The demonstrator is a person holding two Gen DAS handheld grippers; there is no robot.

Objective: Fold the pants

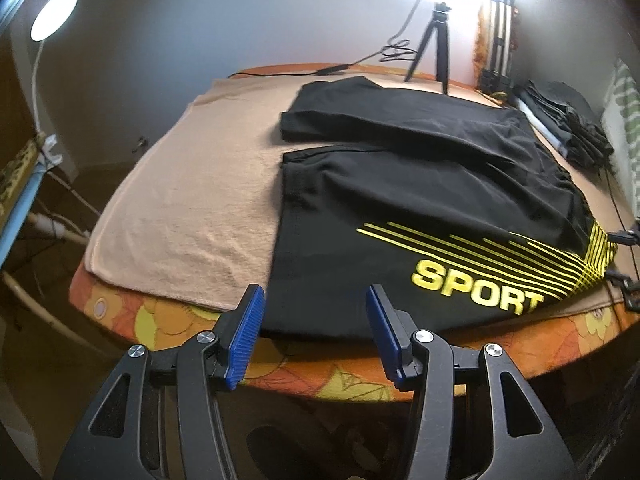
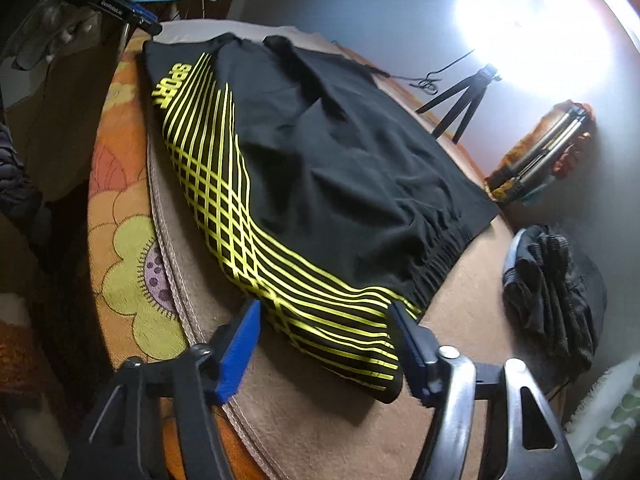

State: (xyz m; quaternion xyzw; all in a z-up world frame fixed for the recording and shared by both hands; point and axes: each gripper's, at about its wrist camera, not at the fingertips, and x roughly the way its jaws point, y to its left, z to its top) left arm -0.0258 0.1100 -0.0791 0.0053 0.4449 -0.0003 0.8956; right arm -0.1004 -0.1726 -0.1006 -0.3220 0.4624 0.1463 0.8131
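Observation:
Black shorts (image 1: 420, 200) with yellow stripes and the word SPORT lie spread flat on a beige towel (image 1: 192, 200) on the table. My left gripper (image 1: 316, 312) is open and empty, just above the near hem of the closer leg. In the right wrist view the shorts (image 2: 320, 152) stretch away from me, and the striped waistband corner lies between the fingers of my right gripper (image 2: 324, 320), which is open and not gripping the cloth. The tips of the right gripper (image 1: 624, 264) also show at the right edge of the left wrist view.
An orange floral cloth (image 1: 320, 376) covers the table under the towel. A small black tripod (image 1: 432, 40) and a cable stand at the back. A pile of dark folded clothes (image 2: 560, 280) lies at the right side. A bundled tripod (image 2: 540, 152) leans by the wall.

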